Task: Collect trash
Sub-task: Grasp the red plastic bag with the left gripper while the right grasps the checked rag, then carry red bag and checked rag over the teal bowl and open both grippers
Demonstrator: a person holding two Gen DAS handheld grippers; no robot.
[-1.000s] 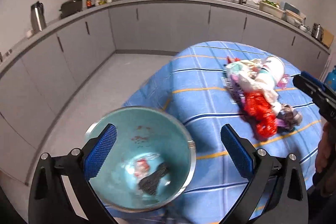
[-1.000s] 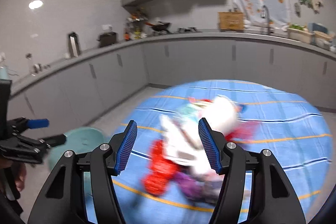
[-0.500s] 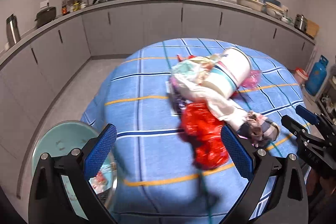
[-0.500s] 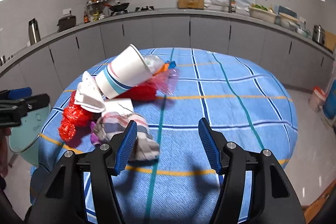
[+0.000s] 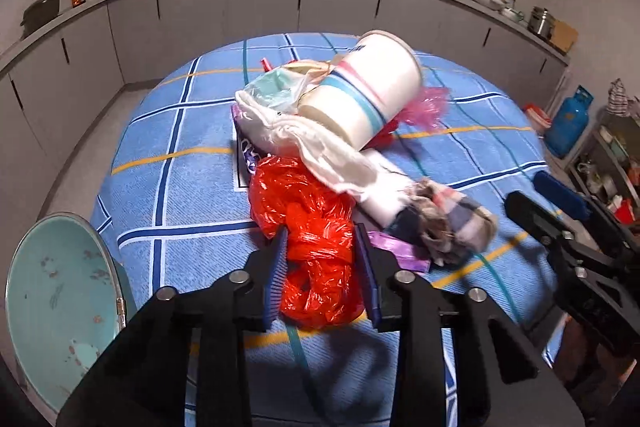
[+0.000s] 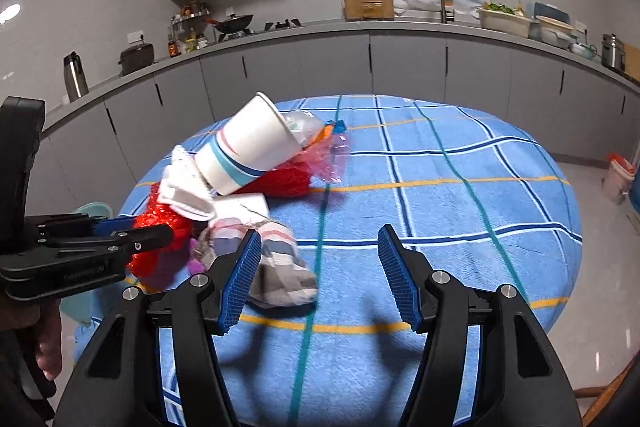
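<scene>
Left gripper (image 5: 322, 273) jaws are clamping the red plastic bag (image 5: 316, 227) on the bench (image 5: 180, 155); right gripper (image 6: 320, 275) jaws are gaping wide beside the striped cloth (image 6: 280, 267).

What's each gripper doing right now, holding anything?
Left gripper: closed on the red plastic bag.
Right gripper: open, holding nothing, above the tablecloth.
</scene>
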